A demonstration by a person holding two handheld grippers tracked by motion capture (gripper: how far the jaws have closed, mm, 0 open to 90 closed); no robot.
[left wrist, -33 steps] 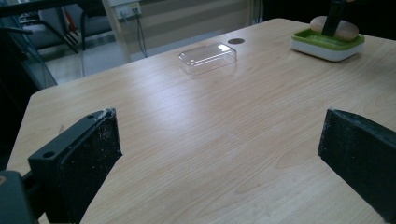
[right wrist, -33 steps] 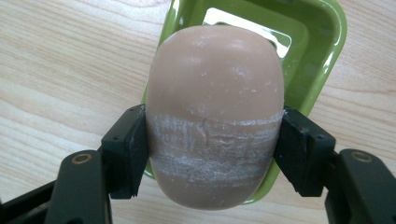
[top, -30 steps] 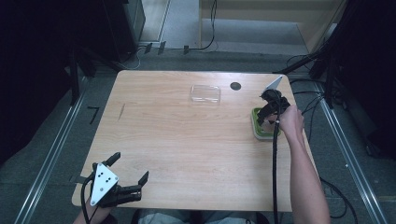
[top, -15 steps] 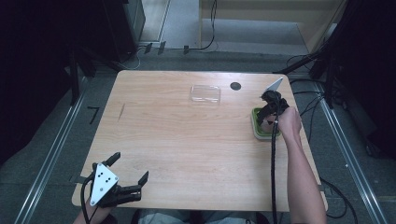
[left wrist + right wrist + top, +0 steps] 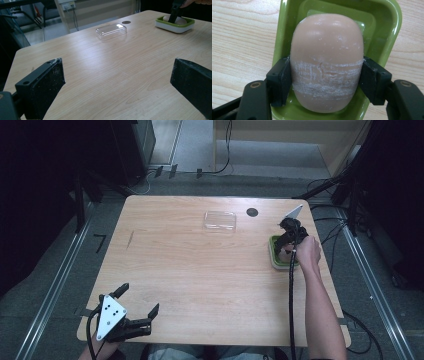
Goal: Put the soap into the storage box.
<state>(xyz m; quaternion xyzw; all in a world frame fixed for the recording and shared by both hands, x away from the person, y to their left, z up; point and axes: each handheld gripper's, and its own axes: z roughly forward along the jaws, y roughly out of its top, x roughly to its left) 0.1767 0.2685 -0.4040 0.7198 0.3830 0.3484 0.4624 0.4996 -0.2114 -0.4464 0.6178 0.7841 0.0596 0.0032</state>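
One pinkish soap bar (image 5: 327,62) sits in one green soap dish (image 5: 387,30) at about three o'clock on the wooden table (image 5: 200,270), near its right edge. The right gripper (image 5: 325,80) points down into the dish from an outstretched forearm, its jaws pinching the bar's sides over a scuffed white band. At seven o'clock the left gripper (image 5: 137,307) rests low and level, jaws spread wide around nothing. One clear plastic lid (image 5: 220,220) lies at twelve o'clock.
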